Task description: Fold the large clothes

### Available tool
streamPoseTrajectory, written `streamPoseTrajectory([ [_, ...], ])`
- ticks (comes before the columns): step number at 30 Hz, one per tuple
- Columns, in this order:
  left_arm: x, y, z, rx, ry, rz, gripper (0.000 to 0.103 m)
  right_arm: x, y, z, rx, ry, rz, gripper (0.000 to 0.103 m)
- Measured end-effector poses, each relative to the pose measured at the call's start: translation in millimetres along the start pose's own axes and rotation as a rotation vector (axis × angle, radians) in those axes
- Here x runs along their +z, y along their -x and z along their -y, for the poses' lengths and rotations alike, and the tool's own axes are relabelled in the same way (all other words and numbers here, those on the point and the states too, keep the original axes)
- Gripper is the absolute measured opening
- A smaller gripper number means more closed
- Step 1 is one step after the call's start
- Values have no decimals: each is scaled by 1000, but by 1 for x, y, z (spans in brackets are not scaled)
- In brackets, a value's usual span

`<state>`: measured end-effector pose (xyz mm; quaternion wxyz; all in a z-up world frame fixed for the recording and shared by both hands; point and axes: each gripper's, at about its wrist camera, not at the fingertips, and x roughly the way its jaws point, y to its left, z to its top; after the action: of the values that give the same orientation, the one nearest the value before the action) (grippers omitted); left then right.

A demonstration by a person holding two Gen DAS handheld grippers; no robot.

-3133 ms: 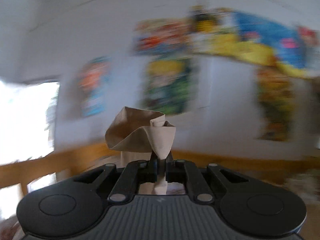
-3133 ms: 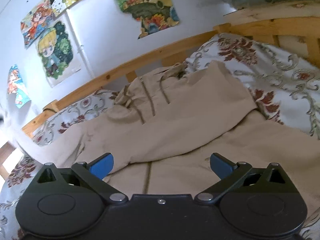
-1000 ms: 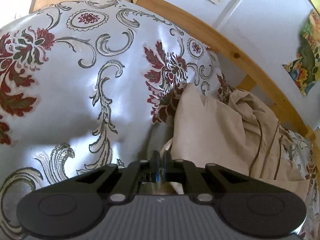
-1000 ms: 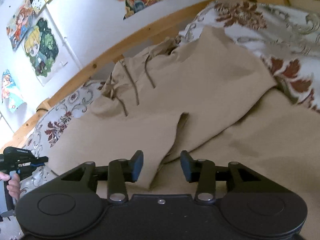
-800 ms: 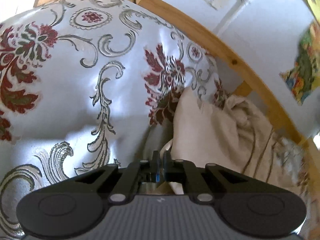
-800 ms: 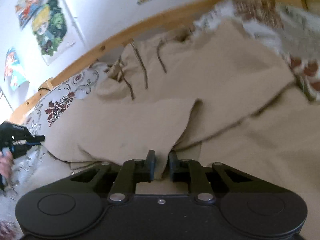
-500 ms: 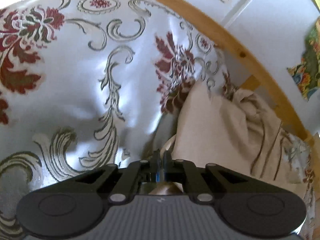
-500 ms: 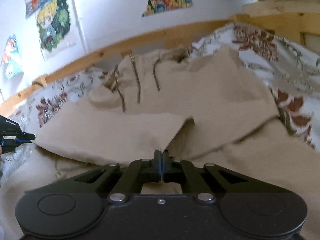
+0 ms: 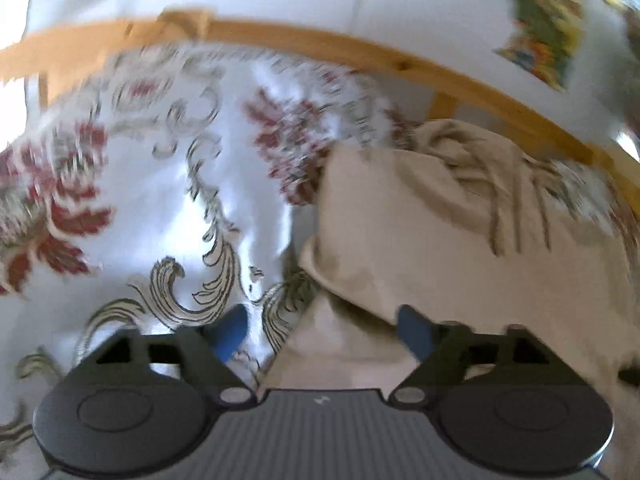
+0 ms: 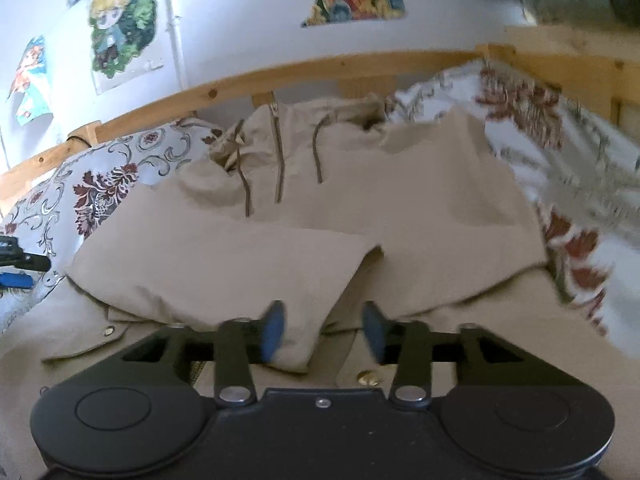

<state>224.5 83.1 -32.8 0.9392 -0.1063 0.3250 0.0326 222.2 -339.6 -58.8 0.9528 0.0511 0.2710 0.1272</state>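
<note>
A beige hooded coat (image 10: 360, 208) lies spread on a bed, hood and drawstrings toward the wooden rail, both sleeves folded across its front. In the right wrist view my right gripper (image 10: 322, 334) hovers over the end of the folded left sleeve (image 10: 224, 268); its jaws are opening and the cuff lies loose between the blue pads. In the left wrist view my left gripper (image 9: 322, 330) is over the coat's edge (image 9: 440, 232), jaws opening wide, cloth lying between the pads without being pinched. That left gripper (image 10: 16, 268) also shows at the left edge of the right wrist view.
The bed wears a white cover with red and grey floral scrolls (image 9: 132, 200). A wooden rail (image 10: 280, 76) runs along the far side, with a wooden headboard post (image 10: 568, 60) at the right. Posters (image 10: 120, 20) hang on the white wall behind.
Both grippers were shut on the coat's cloth half a second ago and have let it go. The left gripper has swung and drawn back; the right one has lifted slightly.
</note>
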Motion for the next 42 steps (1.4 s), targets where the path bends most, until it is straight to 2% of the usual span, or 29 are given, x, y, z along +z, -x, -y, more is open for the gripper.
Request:
streamPoseTrajectory([
  [1, -6, 10, 5, -10, -25, 18, 99, 2, 8, -3, 2, 34, -6, 68],
  [2, -13, 21, 10, -27, -54, 35, 102, 3, 19, -6, 2, 69, 2, 73],
  [4, -29, 38, 24, -72, -115, 51, 102, 2, 45, -13, 9, 144, 32, 90],
  [6, -46, 53, 36, -124, -187, 43, 102, 0, 70, -24, 19, 258, 33, 102],
  [8, -63, 65, 48, -164, -264, 34, 102, -10, 98, -37, 14, 394, 41, 102],
  [11, -85, 81, 60, -194, -393, 21, 102, -33, 128, -47, 48, 498, 8, 102],
  [15, -112, 97, 63, -214, -578, -17, 102, -62, 136, -59, 48, 587, -146, 102],
  [18, -129, 102, 60, -211, -677, -58, 102, -82, 121, -63, 18, 626, -262, 102],
  [20, -139, 100, 60, -179, -731, -72, 102, -93, 109, -65, -19, 659, -308, 102],
  [22, -149, 98, 63, -138, -773, -66, 102, -99, 100, -66, -28, 669, -308, 102],
  [25, -159, 92, 72, -31, -834, -8, 103, -101, 93, -72, -59, 703, -252, 102],
  [27, -162, 89, 79, -5, -857, 27, 102, -103, 92, -76, -89, 737, -212, 101],
  [28, -164, 91, 82, 2, -878, 48, 94, -103, 93, -76, -95, 750, -197, 98],
  [29, -165, 93, 84, -4, -900, 62, 80, -103, 94, -77, -91, 758, -186, 94],
  [30, -166, 94, 86, -11, -919, 65, 74, -104, 96, -79, -81, 768, -181, 81],
  [31, -168, 97, 88, -23, -931, 70, 64, -104, 99, -79, -68, 771, -179, 67],
  [32, -169, 99, 89, -34, -934, 77, 52, -104, 100, -79, -53, 771, -177, 59],
  [34, -170, 104, 90, -47, -931, 97, 38, -105, 100, -83, -29, 790, -191, 24],
  [35, -168, 105, 91, -51, -920, 103, 29, -105, 101, -86, -21, 802, -188, 20],
  [37, -163, 110, 91, -62, -880, 102, 20, -101, 107, -90, -21, 811, -178, 9],
  [40, -149, 123, 87, -76, -818, 108, 2, -89, 120, -96, -26, 814, -168, 4],
  [42, -136, 136, 78, -104, -767, 93, 1, -81, 131, -100, -28, 841, -164, 3],
])
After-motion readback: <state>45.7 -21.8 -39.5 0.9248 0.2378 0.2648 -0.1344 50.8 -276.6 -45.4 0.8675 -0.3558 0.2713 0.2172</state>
